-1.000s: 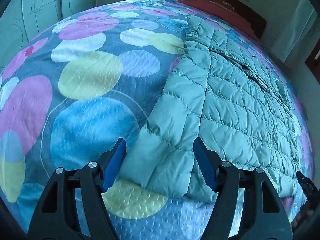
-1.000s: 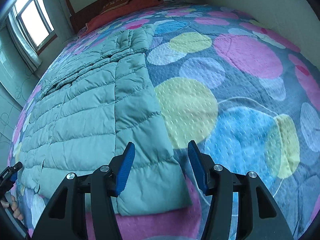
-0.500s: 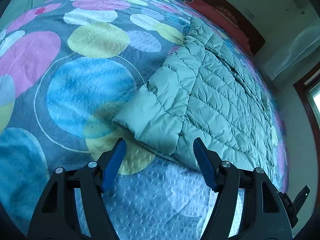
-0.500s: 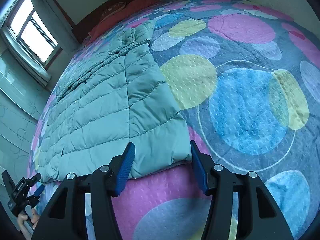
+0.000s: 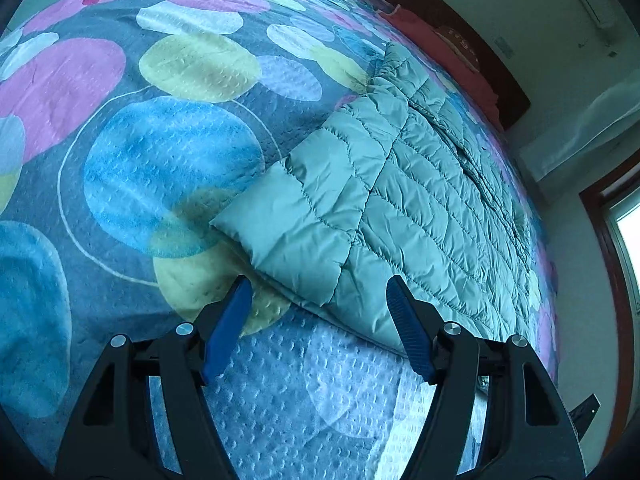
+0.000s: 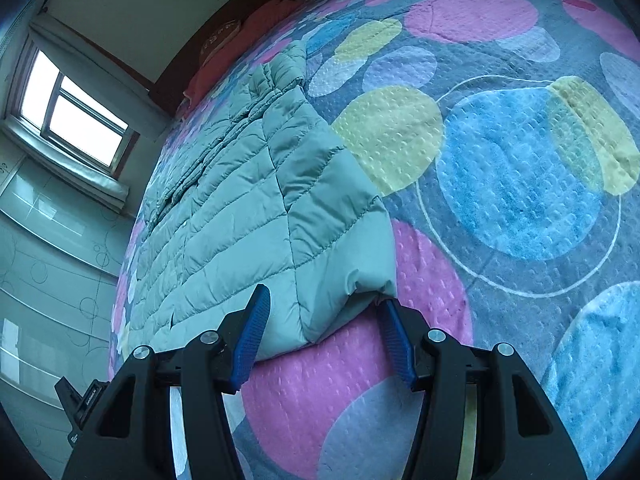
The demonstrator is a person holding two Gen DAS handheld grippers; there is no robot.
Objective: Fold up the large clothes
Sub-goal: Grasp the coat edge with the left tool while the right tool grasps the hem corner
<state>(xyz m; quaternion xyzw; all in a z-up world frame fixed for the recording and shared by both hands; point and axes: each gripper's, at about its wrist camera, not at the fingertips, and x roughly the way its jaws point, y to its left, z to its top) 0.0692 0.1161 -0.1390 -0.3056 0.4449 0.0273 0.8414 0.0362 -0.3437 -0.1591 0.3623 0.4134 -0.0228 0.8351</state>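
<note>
My teal quilted jacket [image 5: 420, 200] spread flat on the bed's spotted cover [image 5: 160, 160], my left tool [image 5: 316, 320] released near its hem corner, my right tool [image 6: 324, 328] released, straddling the opposite corner.

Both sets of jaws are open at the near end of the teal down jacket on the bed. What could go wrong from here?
1. The left gripper has only a folded-in sleeve corner between its jaws, so it may lift just that layer and undo the fold.
2. The right gripper straddles a bunched corner of the down jacket; slick, puffy fabric could slip out.
3. Either could pinch the bedspread too.
</note>
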